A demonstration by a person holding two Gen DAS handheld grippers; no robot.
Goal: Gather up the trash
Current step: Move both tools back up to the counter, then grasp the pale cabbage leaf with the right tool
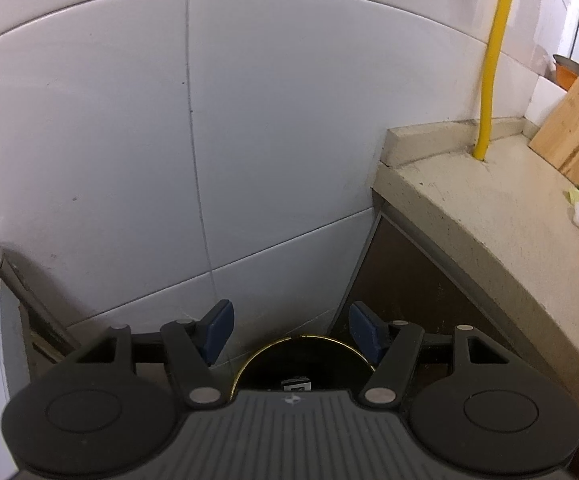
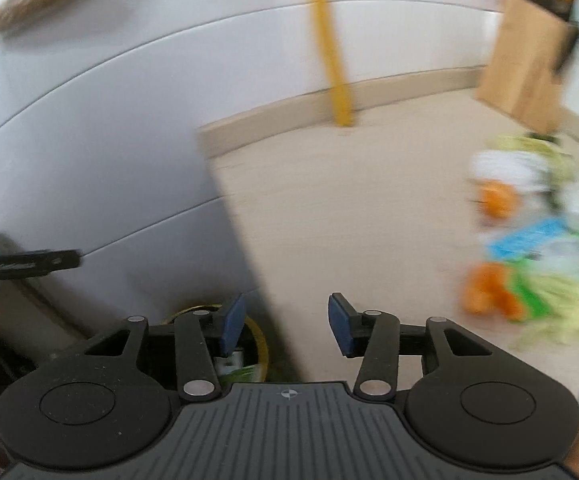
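**A:** What is in front of each gripper, and what are the jaws doing?

**B:** The left gripper points down at a round black bin with a thin gold rim, standing on the floor in the corner where the white tiled wall meets the end of the counter. Its jaws stand partly apart with nothing between them. The right gripper hangs over the left end of the beige counter; its jaws are also partly apart and empty. That view is smeared with motion blur.

**A:** Where is the trash?

**B:** In a loose heap toward the right side of the counter, well apart from the right gripper. A wooden knife block stands behind it near the back edge, and a yellow pipe runs up the wall from the back of the counter. Some scraps seem to lie in the bin already.

**A:** What is the heap made of, and how would it handle?

**B:** Through the blur I make out orange pieces, possibly peel, pale green leafy scraps, something white and crumpled, and a blue-and-green wrapper. All look light and soft. The peel should be limp but grippy; pinch a piece across its thickest fold. The wrapper is likely slick and thin, so take it at a crumpled ridge, not a flat face. Leafy bits may tear or shed, so gather a bunch near its middle.
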